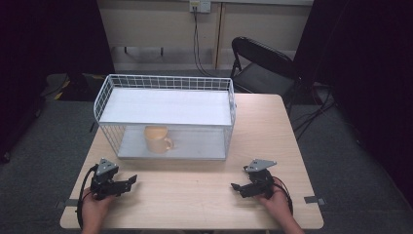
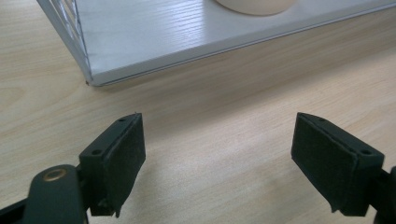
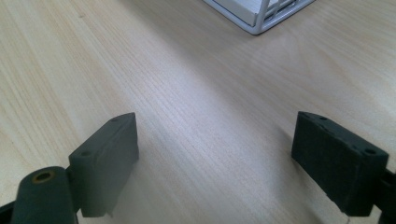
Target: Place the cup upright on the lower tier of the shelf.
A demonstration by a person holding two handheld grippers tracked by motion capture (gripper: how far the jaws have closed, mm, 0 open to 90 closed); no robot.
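Observation:
A white wire shelf rack (image 1: 165, 83) stands on the wooden table (image 1: 204, 195), with a white upper board and a lower board. A pale yellow mug (image 1: 157, 139) sits upright on the lower board, handle to the right. My left gripper (image 1: 130, 182) rests near the table's front left, held in a hand, jaws wide apart over bare wood (image 2: 217, 154). The rack's lower board corner (image 2: 95, 77) and the mug's base (image 2: 254, 5) lie just ahead of it. My right gripper (image 1: 236, 187) rests at the front right, open too (image 3: 215, 158), with the rack's corner (image 3: 259, 23) ahead.
A black folding chair (image 1: 263, 66) stands behind the table at the right. Cables hang from a wall socket (image 1: 199, 6) at the back. Grey carpet surrounds the table. Bare wood lies between the two grippers along the front edge.

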